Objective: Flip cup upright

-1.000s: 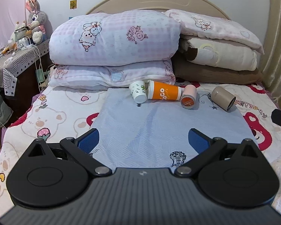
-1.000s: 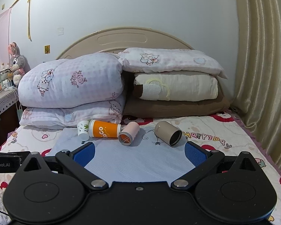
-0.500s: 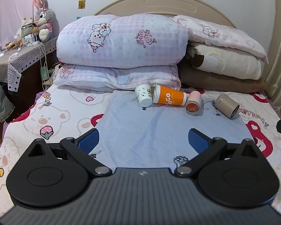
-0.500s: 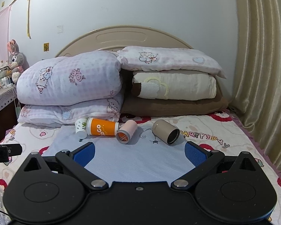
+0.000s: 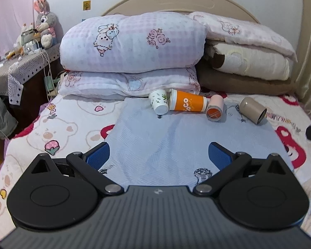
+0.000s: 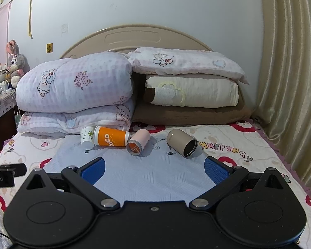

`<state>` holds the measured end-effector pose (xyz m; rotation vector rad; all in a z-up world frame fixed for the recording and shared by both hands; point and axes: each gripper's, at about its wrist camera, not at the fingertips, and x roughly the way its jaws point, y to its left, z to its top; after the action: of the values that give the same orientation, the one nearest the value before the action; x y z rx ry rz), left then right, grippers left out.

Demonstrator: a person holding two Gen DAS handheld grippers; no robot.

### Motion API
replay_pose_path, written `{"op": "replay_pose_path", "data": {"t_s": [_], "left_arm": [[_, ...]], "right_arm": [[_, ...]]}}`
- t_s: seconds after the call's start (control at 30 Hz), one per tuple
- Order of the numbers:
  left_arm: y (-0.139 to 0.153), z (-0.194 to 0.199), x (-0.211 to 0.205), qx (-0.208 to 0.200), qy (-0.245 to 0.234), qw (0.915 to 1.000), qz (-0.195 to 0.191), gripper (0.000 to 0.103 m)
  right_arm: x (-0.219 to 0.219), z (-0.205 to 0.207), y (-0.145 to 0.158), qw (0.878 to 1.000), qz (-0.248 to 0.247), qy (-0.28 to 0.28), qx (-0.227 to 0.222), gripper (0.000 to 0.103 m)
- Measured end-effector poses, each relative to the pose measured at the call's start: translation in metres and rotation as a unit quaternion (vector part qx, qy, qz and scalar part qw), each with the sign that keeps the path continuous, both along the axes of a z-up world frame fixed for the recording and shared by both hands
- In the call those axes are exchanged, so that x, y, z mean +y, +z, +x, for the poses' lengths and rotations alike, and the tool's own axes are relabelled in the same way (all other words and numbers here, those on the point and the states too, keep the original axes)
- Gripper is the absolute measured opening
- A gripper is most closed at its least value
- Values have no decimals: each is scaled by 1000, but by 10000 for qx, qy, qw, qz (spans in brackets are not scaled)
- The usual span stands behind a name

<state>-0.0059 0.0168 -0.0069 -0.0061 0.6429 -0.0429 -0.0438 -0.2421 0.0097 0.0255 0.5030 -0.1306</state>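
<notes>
My left gripper point(image 5: 158, 153): I hold it low over the near part of the bed, its blue-padded fingers point(image 5: 98, 154) spread wide with nothing between them, well short of the cups.
My right gripper point(image 6: 153, 167): likewise spread wide and holding nothing, blue pads point(image 6: 216, 169) apart, pointed at the row of cups from a little further right.
Pale blue quilted mat point(image 5: 176, 141): spread flat on the cartoon-print bedsheet point(image 5: 58, 124); all four cups lie along its far edge.
Small white paper cup with green leaf print point(image 5: 159, 102): on its side at the left end of the row, its closed base towards me, touching the orange cup.
Tall orange paper cup with white lettering point(image 5: 187, 103): on its side, lying across the row, its white-rimmed end at the left beside the small cup.
Short pink cup with an orange inside point(image 5: 215, 108): on its side, its round orange end facing me, just beside the orange cup's right end.
Beige cylindrical cup with a dark interior point(image 6: 182, 142): on its side, set apart at the right, mouth angled towards me and to the right.
Stacked pink-checked pillows point(image 5: 132, 47): piled right behind the cups, against the beige headboard point(image 6: 134, 37).
Folded cream and brown blankets point(image 6: 192, 97): stacked to the right of those pillows.
Grey plush rabbit point(image 5: 44, 18): on the side table at far left.
</notes>
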Motion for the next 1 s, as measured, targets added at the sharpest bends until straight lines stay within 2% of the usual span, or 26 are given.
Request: {"op": "replay_pose_path", "data": {"t_s": [0.3, 0.6, 0.87, 1.0], "left_arm": [[2, -1, 8, -90, 136, 9997, -178, 103], [2, -3, 4, -42, -20, 9996, -262, 103], [-5, 16, 8, 373, -81, 9979, -518, 103], [0, 30, 7, 369, -269, 9975, -544, 103]], "right_arm": [[-2, 2, -2, 10000, 19, -22, 54, 103], [-1, 4, -4, 9999, -23, -41, 129, 103], [0, 14, -8, 9996, -68, 73, 252, 103], [2, 23, -4, 9993, -146, 261, 224, 103]]}}
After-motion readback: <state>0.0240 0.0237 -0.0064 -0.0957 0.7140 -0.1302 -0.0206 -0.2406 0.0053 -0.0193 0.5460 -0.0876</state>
